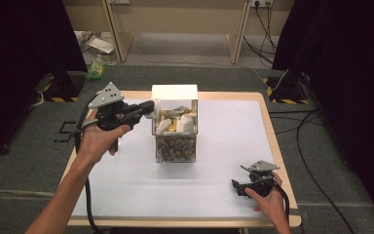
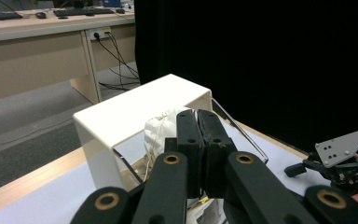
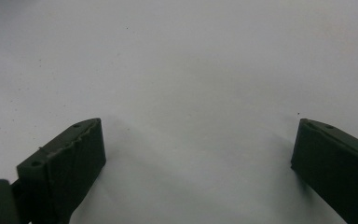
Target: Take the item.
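A: Two jaws of the left gripper (image 2: 198, 140) are pressed flat together, and I think they pinch the neck of a small white cloth pouch (image 2: 161, 130), because its drawstring and crumpled fabric sit just behind them. From the high view the pouch (image 1: 155, 109) hangs at the left rim of the clear box (image 1: 175, 141).

B: And the other one?

A: The right gripper (image 1: 238, 187) rests low on the bench (image 1: 126, 180), near the front right corner, well apart from the box. Its jaws stand wide, released, with only the plain white surface between them.

B: So which step is this?

A: I judge the pouch is either going into the box or coming out; I cannot tell which. The next move calls for a steady lift so the soft fabric clears the thin wire rim (image 2: 240, 133), which could catch the string.

B: What is the box like?

A: It is a transparent, square-walled container, with a white bent cover (image 1: 174, 91) standing like a little bridge over its back half. Inside are more pale pouches (image 1: 182, 124) on top, and lower down a layer of small brownish pieces that I cannot name. The cover looks smooth and rigid, the pouches wrinkled and limp.
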The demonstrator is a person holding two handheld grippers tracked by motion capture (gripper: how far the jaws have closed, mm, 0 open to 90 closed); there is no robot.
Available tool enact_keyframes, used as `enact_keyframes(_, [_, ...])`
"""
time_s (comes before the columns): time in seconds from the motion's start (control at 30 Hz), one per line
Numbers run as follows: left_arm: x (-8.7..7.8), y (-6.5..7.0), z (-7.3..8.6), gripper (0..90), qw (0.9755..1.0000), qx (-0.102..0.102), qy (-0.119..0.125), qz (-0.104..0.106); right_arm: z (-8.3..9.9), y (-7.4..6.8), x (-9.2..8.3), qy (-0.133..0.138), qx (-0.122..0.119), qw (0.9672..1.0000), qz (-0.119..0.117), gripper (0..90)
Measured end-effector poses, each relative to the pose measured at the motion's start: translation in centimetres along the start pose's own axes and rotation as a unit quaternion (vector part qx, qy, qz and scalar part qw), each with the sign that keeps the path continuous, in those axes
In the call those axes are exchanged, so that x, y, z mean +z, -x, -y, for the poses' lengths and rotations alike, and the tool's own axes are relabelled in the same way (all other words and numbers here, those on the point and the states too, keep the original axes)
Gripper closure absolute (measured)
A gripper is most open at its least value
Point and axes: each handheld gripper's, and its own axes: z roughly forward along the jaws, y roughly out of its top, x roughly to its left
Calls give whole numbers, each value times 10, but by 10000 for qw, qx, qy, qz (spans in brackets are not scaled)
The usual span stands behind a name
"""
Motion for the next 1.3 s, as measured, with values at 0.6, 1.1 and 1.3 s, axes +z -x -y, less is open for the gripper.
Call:
enact_keyframes(0.6, [-29,-18,7,877,9996,-66,102,-261,0,0,0,1,-4,10000,-2,33])
enact_keyframes(1.1, [-29,-48,35,877,9962,-155,37,-854,0,0,0,2,-4,10000,-1,33])
enact_keyframes(1.3, [-29,-66,52,878,9939,-352,72,-1041,0,0,0,1,-1,10000,2,33])
